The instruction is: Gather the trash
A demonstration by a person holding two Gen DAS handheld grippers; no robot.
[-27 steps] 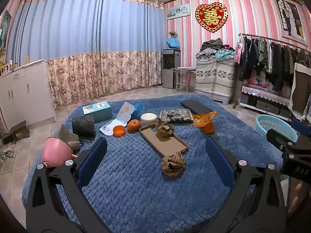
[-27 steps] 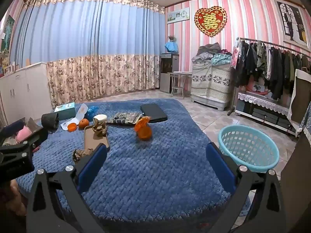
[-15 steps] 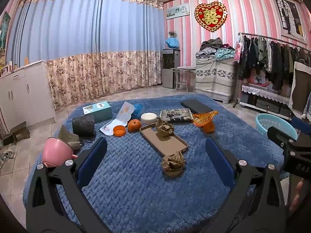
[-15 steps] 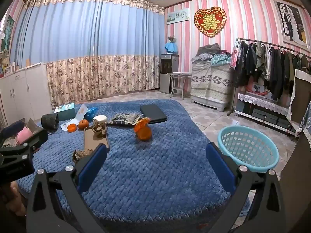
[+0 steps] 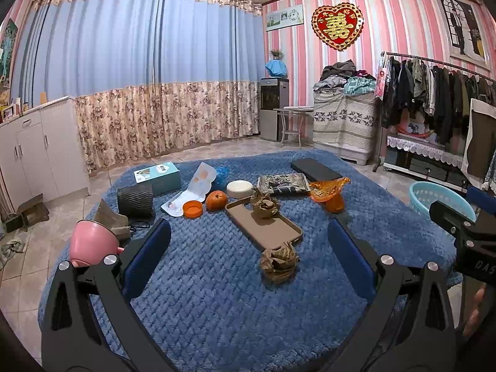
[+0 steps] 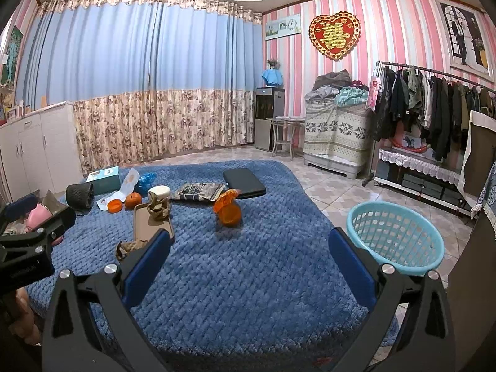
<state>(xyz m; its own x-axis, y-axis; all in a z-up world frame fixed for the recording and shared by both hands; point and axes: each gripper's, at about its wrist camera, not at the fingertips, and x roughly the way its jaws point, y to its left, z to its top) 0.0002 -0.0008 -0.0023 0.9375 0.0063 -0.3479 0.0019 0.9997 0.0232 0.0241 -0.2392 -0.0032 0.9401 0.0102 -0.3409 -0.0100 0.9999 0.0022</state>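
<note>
Two crumpled brown paper wads: one [image 5: 279, 265] loose on the blue blanket-covered surface [image 5: 217, 303] just in front of the brown tray [image 5: 265, 226], the other [image 5: 264, 204] sitting on the tray's far end. Orange plastic wrapper [image 5: 328, 190] to the right of the tray, slightly apart; whether the flat printed packet [image 5: 282, 183] and the white sheet [image 5: 193, 187] count as trash cannot be told. Round orange fruit [image 5: 216, 200], orange lid [image 5: 192, 208] and white bowl [image 5: 238, 188] clustered left of the tray, probably keepers.

Light blue basket [image 6: 395, 237] on the tiled floor beside the surface, to the right, with nothing visible inside through the part shown. Judging by that, nothing collected yet; every piece left to pick up and drop.

Left tongs [image 5: 248, 248] spread wide, holding nothing, hovering short of the near wad, which lies roughly between the blue pads [image 5: 147, 255]. Right tongs [image 6: 248, 257] likewise wide apart and bare, pointed over open blanket between wrapper and basket.

Near wad looks the likeliest first pick.
</note>
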